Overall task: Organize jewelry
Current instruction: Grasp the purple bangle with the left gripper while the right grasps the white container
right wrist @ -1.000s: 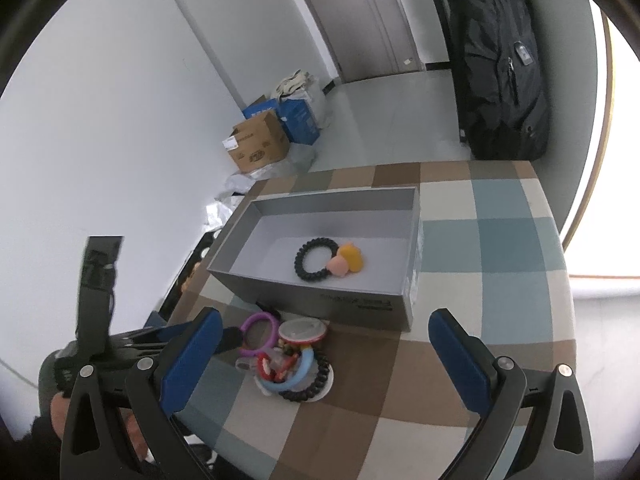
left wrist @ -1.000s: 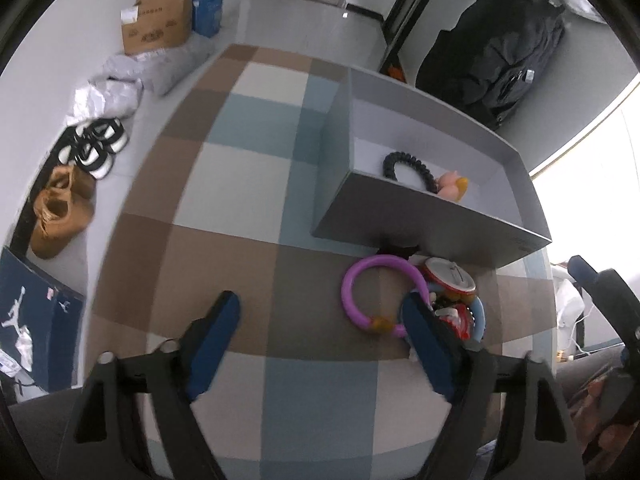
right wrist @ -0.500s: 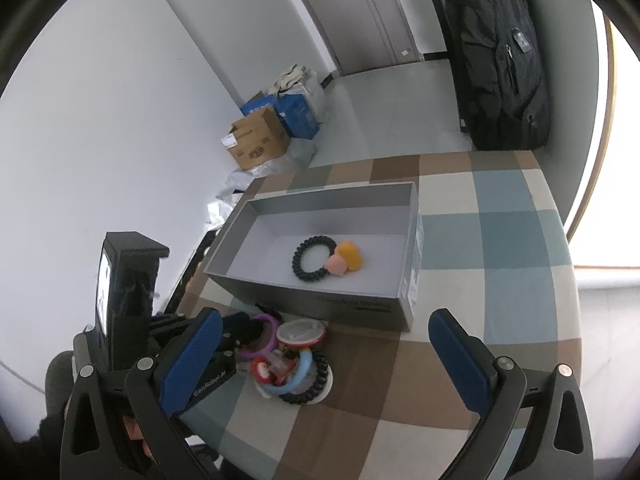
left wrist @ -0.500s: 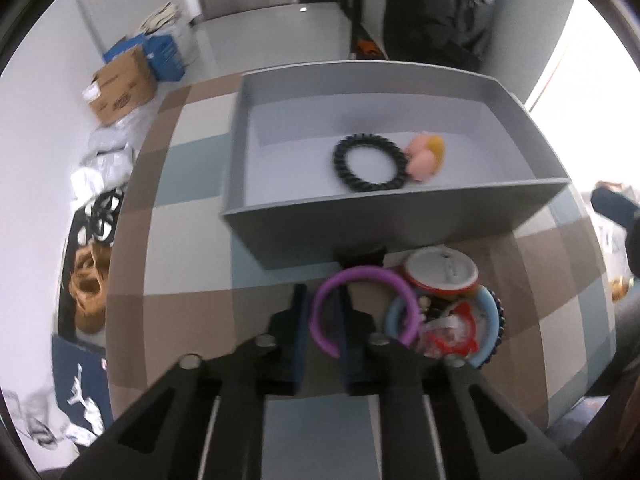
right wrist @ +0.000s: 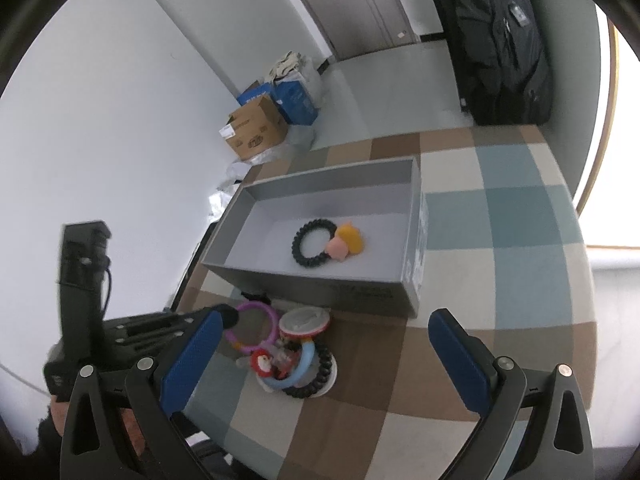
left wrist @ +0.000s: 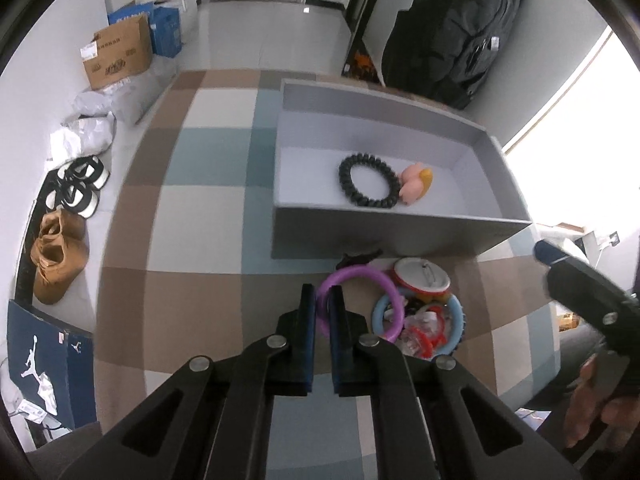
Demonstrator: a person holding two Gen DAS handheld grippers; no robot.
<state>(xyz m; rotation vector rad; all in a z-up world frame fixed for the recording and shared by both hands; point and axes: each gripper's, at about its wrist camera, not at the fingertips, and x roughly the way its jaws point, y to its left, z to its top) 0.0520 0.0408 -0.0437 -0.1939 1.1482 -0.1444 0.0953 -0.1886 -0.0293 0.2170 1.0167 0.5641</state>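
My left gripper [left wrist: 322,300] is shut on the near rim of a purple ring bracelet [left wrist: 374,280], which sits at the left of a jewelry pile [left wrist: 424,312] on the checkered table. The same bracelet [right wrist: 267,316] and pile [right wrist: 298,360] show in the right wrist view, with the left gripper [right wrist: 228,317] at the bracelet's left edge. A grey box [left wrist: 400,228] behind the pile holds a black bead bracelet [left wrist: 368,180] and a pink-orange charm [left wrist: 416,182]. My right gripper [right wrist: 324,356] is open and empty, above the table right of the pile.
The box [right wrist: 360,292] stands across the table's middle. The right gripper's finger [left wrist: 576,280] shows at the right edge of the left wrist view. Shoes [left wrist: 60,252], cardboard boxes [left wrist: 118,56] and a black backpack [left wrist: 452,32] sit on the floor beyond the table.
My left gripper went from wide open to shut on the purple bracelet's rim. The view swung and settled behind the bracelet. The right gripper stayed open, shifting only slightly.
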